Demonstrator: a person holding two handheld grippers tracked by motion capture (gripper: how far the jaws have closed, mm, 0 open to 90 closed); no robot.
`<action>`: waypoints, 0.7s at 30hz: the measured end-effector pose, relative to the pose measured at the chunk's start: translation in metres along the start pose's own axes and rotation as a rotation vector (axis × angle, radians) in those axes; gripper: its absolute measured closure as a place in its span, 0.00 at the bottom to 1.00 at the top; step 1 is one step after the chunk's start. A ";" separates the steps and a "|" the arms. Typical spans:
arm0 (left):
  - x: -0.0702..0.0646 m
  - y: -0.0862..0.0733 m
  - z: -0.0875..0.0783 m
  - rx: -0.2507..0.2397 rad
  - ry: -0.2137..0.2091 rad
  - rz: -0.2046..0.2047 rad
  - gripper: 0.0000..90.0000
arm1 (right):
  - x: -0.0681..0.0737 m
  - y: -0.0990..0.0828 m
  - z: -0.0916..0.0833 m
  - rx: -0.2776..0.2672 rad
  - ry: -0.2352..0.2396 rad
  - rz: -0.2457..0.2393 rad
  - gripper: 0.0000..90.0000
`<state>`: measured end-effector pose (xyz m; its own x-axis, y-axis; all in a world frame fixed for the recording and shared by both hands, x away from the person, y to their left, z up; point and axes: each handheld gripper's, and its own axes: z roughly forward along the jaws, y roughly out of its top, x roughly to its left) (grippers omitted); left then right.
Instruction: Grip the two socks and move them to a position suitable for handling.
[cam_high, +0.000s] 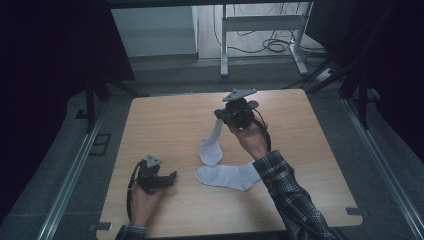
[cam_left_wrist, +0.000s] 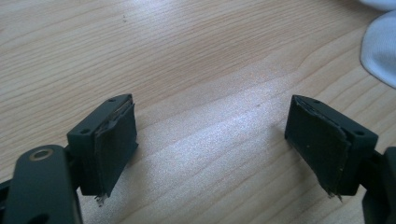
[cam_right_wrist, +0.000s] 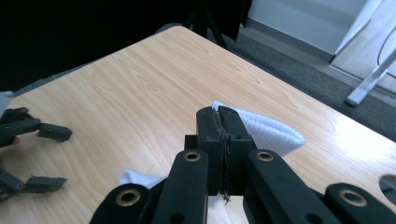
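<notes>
High view: my right gripper (cam_high: 220, 116) pinches sock (cam_high: 212, 147) by thin edge; could slip. Left gripper (cam_high: 172, 176) wide, empty.

No text, label, brand, number or sign can be read anywhere in these pictures.

Dim bluish high view, dark edges, soft glare on wood, close views sharp

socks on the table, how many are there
2: one sock hangs by its cuff from the shut right gripper, toe touching the table; the second sock lies flat beside it.
</notes>
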<state>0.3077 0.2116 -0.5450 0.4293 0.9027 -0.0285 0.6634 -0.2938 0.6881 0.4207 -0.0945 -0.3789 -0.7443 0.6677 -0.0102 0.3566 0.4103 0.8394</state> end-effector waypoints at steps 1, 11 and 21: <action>0.000 0.000 0.000 0.000 0.000 -0.001 0.19 | -0.002 0.000 0.000 -0.001 -0.003 0.007 0.98; 0.000 0.000 0.000 0.002 -0.001 -0.001 0.19 | 0.012 0.060 0.012 -0.035 -0.017 -0.044 0.98; 0.000 0.000 -0.001 0.008 -0.001 0.001 0.19 | 0.034 0.089 -0.007 -0.111 -0.016 -0.116 0.98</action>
<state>0.3076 0.2119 -0.5445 0.4306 0.9021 -0.0279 0.6675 -0.2975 0.6826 0.4229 -0.0399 -0.3009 -0.7674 0.6300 -0.1188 0.2033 0.4149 0.8869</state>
